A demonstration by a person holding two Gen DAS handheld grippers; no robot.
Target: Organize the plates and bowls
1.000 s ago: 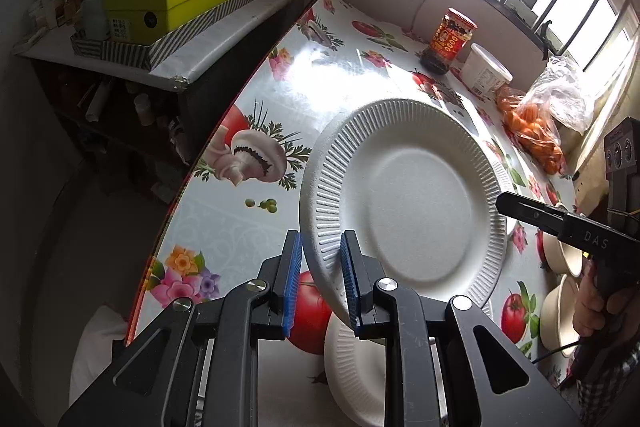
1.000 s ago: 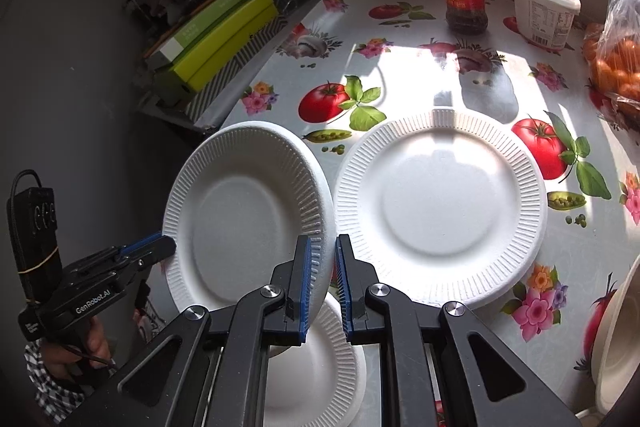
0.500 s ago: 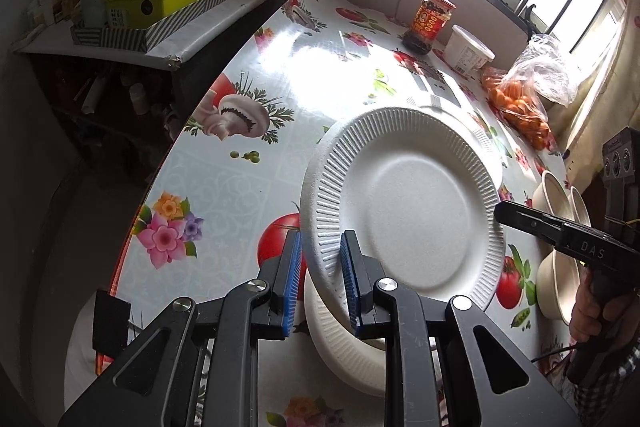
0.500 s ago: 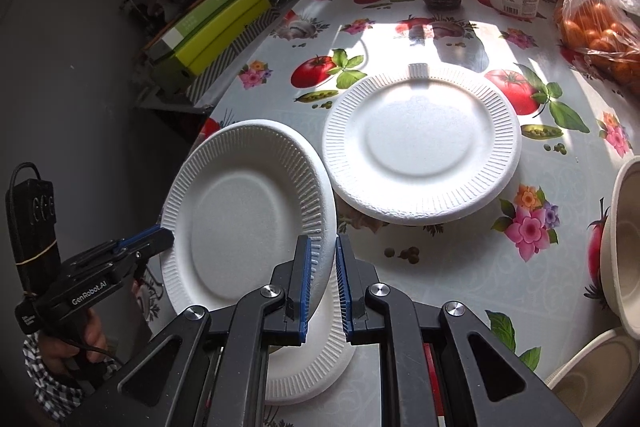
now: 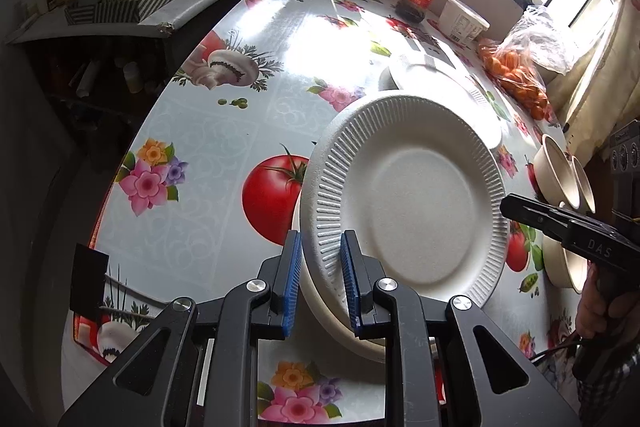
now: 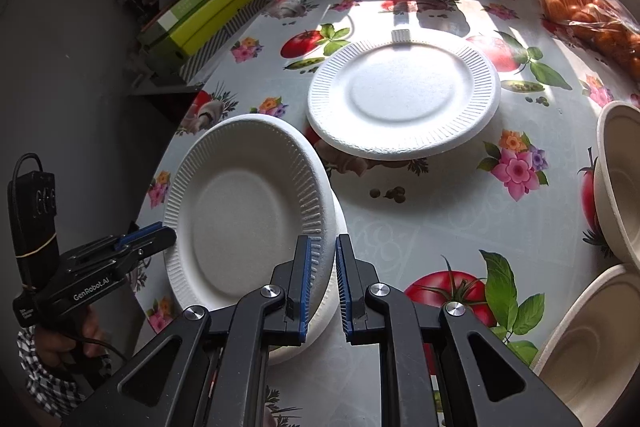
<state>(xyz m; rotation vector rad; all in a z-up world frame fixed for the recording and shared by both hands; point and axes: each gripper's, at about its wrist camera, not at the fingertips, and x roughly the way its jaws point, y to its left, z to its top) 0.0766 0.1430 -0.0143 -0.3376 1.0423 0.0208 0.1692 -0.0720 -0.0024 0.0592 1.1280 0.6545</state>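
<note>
Both hand-held grippers, left (image 5: 320,277) and right (image 6: 322,285), angled downward, clamp the tilted plate (image 5: 404,203).

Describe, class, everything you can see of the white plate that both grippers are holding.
The held plate is round, white and matte, like foam or pulp, with a smooth, slightly dished centre and fine radial ridges around its rim. It is tilted, lifted above another white plate lying under it near the table's edge. The left gripper pinches its rim on one side and the right gripper is shut on the opposite rim. It looks clean and empty.
</note>
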